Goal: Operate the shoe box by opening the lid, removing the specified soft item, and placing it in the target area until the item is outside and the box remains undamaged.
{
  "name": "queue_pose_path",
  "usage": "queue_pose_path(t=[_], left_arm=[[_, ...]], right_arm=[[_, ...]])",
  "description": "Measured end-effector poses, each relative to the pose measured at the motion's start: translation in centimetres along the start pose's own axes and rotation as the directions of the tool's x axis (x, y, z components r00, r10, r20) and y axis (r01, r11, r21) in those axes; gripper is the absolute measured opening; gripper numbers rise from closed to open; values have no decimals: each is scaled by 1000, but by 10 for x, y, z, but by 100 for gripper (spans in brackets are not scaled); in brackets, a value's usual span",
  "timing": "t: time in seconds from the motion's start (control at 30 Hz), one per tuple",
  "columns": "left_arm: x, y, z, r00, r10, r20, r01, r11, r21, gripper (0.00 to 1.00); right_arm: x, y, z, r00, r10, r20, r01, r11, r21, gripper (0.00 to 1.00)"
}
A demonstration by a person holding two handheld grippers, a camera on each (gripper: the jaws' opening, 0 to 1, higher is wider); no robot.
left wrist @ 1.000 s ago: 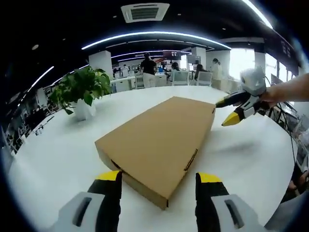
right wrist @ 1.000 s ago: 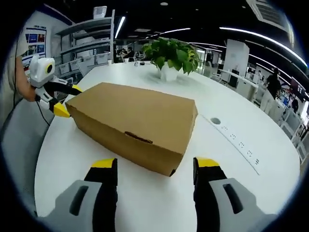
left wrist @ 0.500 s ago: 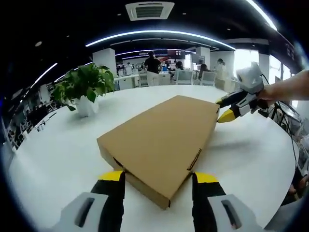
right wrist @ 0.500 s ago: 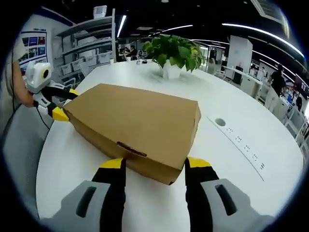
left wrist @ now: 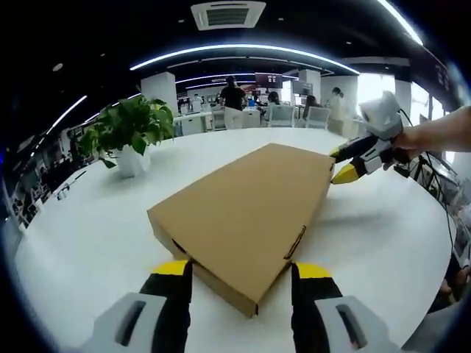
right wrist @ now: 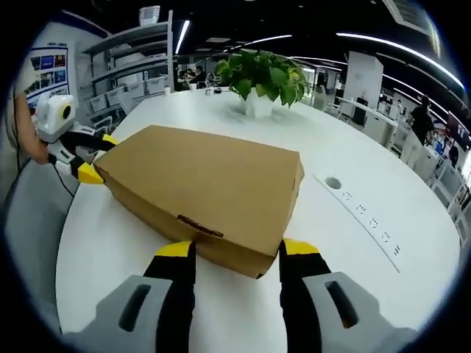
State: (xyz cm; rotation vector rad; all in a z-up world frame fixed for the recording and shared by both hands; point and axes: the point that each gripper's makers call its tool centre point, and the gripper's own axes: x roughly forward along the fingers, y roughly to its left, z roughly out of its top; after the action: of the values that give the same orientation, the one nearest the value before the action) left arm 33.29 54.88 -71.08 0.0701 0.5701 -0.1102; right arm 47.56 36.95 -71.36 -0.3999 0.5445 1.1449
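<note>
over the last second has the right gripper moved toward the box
Yes. In the right gripper view, the right gripper has closed in on the shoe box: its jaws now straddle the near corner, where a gap of white table showed before.

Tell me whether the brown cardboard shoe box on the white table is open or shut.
Shut: the brown cardboard shoe box lid lies flat, flush along its edges.
</note>
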Motion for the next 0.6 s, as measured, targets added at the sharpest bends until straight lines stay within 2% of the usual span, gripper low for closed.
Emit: queue_pose_path(t=[0.6], left_arm=[[-8, 17, -7, 998, -57, -39, 58, 997, 41, 52]], right_arm=[[-1, 23, -5, 997, -66, -44, 68, 996, 52, 41]])
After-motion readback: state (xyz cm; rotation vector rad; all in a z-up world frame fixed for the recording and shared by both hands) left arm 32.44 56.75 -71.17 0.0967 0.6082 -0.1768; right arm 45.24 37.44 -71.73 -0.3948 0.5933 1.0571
